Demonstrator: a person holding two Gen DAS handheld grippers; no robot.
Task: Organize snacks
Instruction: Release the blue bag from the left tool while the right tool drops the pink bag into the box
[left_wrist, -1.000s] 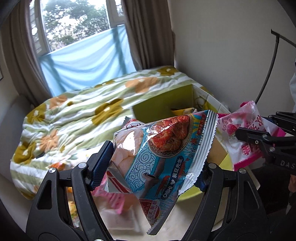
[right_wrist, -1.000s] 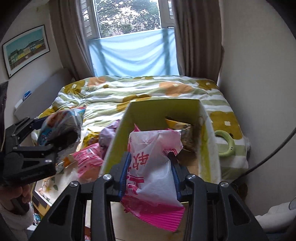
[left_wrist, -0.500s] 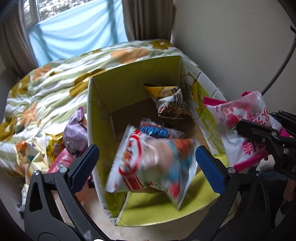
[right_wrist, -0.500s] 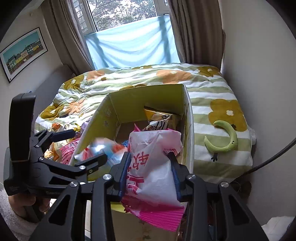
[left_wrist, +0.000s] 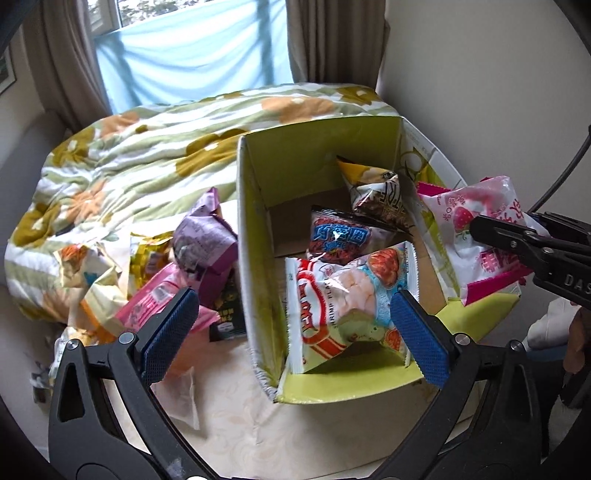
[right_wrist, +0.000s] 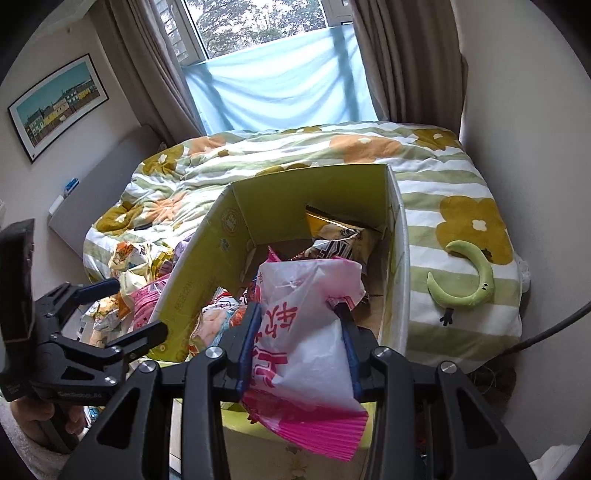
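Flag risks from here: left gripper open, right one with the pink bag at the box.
1. The shrimp chips bag stands on edge between the left gripper's open fingers; closing could snag it.
2. The right gripper holds the pink snack bag near the cardboard box's wall; released there, it may fall outside.

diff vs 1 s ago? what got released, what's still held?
The left gripper opened and let go of the shrimp chips bag, which dropped into the green cardboard box and now leans at its near end. Unchanged: the right gripper stays shut on the pink strawberry snack bag, above the box.
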